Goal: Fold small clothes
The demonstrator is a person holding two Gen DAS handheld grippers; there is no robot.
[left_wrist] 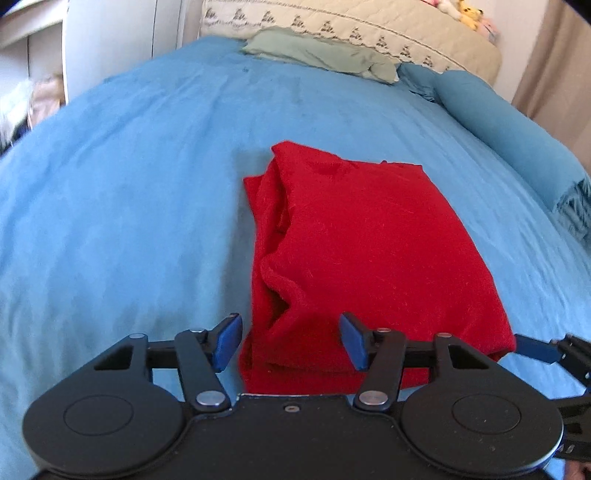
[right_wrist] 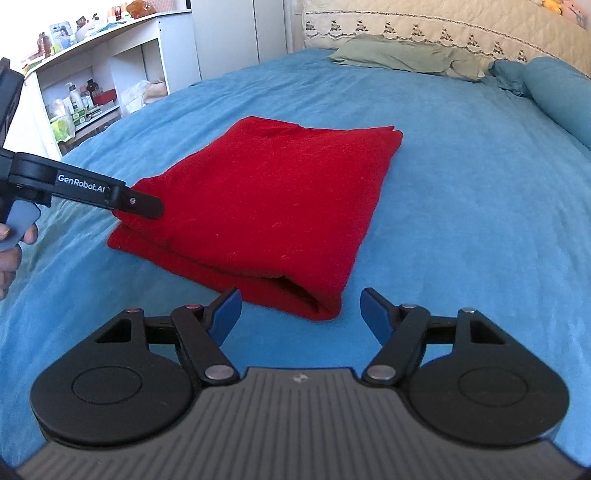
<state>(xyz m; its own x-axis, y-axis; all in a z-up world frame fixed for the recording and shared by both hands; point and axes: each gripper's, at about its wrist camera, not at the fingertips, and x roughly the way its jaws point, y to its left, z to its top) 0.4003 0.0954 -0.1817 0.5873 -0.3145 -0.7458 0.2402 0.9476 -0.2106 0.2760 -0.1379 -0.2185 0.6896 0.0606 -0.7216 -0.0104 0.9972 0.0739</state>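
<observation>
One red garment (left_wrist: 369, 258) lay folded on the bed (left_wrist: 129, 184), roughly mid-mattress, w/ the blue cover under it on all sides. It made a rough rectangle, several layers thick; stacked edges showed along its left side in the left wrist view, and one rolled fold opening faced the right wrist cam.

Two grippers in play. Left gripper (left_wrist: 291, 341) was spread wide, its 2 blue pads apart and straddling the near-left corner of the garment; nothing pinched btwn them. In the right wrist view the same gripper (right_wrist: 142, 206) came in from the left, its dark finger lying against the garment's left edge; can't tell if it pressed down. Part of the person's hand (right_wrist: 11, 243) showed on its handle at the frame edge.

Right gripper (right_wrist: 301, 314) was also spread wide, 2 blue pads apart, held just short of the garment's near corner, not touching cloth. One of its blue fingers (left_wrist: 535, 349) showed at the right edge of the left wrist view, beside the garment's near-right corner.

Elsewhere on the bed: 1 green cloth (left_wrist: 321, 55) bunched near the headboard (left_wrist: 369, 26), and 1 blue bolster (left_wrist: 517, 136) along the right side. A white shelf unit (right_wrist: 103, 74) w/ bottles stood left of the bed. A few plush toys (left_wrist: 465, 14) sat on top of the headboard; count unclear.
</observation>
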